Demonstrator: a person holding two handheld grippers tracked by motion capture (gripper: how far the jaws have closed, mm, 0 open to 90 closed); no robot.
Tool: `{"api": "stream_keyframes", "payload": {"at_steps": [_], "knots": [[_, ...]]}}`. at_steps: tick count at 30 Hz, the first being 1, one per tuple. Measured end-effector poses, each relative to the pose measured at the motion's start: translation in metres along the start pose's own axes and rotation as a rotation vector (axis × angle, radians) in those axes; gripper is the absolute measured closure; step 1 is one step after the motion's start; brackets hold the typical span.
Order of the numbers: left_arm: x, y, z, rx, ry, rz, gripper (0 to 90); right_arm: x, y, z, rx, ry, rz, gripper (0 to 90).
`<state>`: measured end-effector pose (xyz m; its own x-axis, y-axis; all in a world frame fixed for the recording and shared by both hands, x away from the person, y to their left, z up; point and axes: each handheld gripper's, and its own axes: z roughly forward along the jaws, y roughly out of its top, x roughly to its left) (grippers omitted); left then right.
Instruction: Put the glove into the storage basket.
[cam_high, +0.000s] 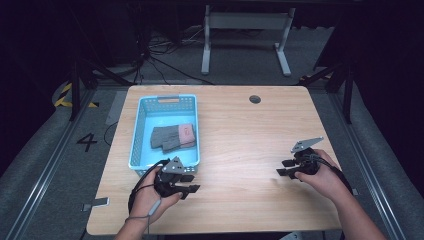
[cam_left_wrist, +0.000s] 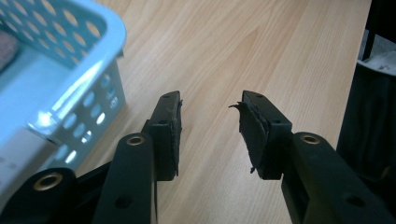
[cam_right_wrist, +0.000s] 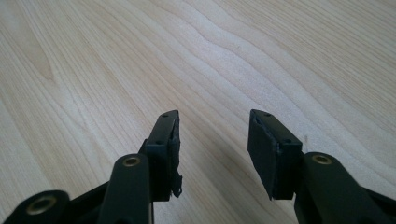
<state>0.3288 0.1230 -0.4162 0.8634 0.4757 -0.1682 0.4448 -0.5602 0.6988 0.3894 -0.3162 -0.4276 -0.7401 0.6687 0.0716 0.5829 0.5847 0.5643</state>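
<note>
A light blue perforated basket (cam_high: 141, 131) stands on the left part of the wooden table (cam_high: 240, 135), and grey folded cloth with a pink band (cam_high: 172, 136) lies inside it. My left gripper (cam_high: 194, 183) is just off the basket's near right corner, low over the table, open with nothing between its jaws. In the left gripper view the left gripper (cam_left_wrist: 210, 128) shows bare wood in its gap, with the basket (cam_left_wrist: 88, 93) to the left. My right gripper (cam_high: 281, 167) rests near the table's right side, open and empty; the right gripper view shows this gripper (cam_right_wrist: 214, 144) over bare wood.
A round dark grommet (cam_high: 255, 99) sits in the table near its far edge. Beyond the table stands a white metal frame (cam_high: 245, 30) on grey floor with cables. The table's right edge meets a dark area (cam_left_wrist: 373, 116) in the left gripper view.
</note>
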Motion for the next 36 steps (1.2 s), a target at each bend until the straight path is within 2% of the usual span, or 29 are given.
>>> {"api": "stream_keyframes", "payload": {"at_steps": [3,4,8,10,14,17,22,25,30,33,36], "knots": [[0.001,-0.010,0.009,0.019,0.045,0.002,59.2,0.000,-0.001,0.001,0.003,-0.001,0.005,54.5],[0.002,-0.013,0.012,0.026,0.047,-0.001,59.2,0.000,-0.001,0.001,0.004,0.001,0.004,54.4],[0.004,-0.020,0.021,0.024,0.039,-0.015,59.1,0.000,-0.002,0.003,0.009,0.000,0.001,54.1],[0.004,-0.024,0.023,0.008,0.045,-0.019,58.4,0.000,-0.003,0.005,0.009,0.001,-0.003,53.6],[0.005,-0.031,0.027,0.000,0.028,-0.044,57.5,0.002,-0.004,0.008,0.004,0.010,-0.011,53.4],[0.005,-0.030,0.028,0.006,0.059,-0.035,56.1,0.001,-0.006,0.012,0.008,0.009,-0.019,52.8],[0.007,-0.031,0.030,0.007,0.060,-0.034,54.0,0.003,-0.006,0.016,-0.016,0.006,-0.052,51.6],[0.007,-0.030,0.030,0.011,0.058,-0.028,53.6,0.003,-0.007,0.017,-0.022,0.007,-0.053,51.2],[0.006,-0.028,0.030,0.010,0.066,-0.042,51.4,0.004,-0.007,0.019,-0.039,0.010,-0.070,48.8],[0.006,-0.027,0.031,-0.007,0.065,-0.058,49.6,0.005,-0.007,0.019,-0.051,0.009,-0.075,48.1],[0.007,-0.027,0.032,0.008,0.067,-0.053,47.8,0.005,-0.007,0.018,-0.060,0.004,-0.081,47.8]]}}
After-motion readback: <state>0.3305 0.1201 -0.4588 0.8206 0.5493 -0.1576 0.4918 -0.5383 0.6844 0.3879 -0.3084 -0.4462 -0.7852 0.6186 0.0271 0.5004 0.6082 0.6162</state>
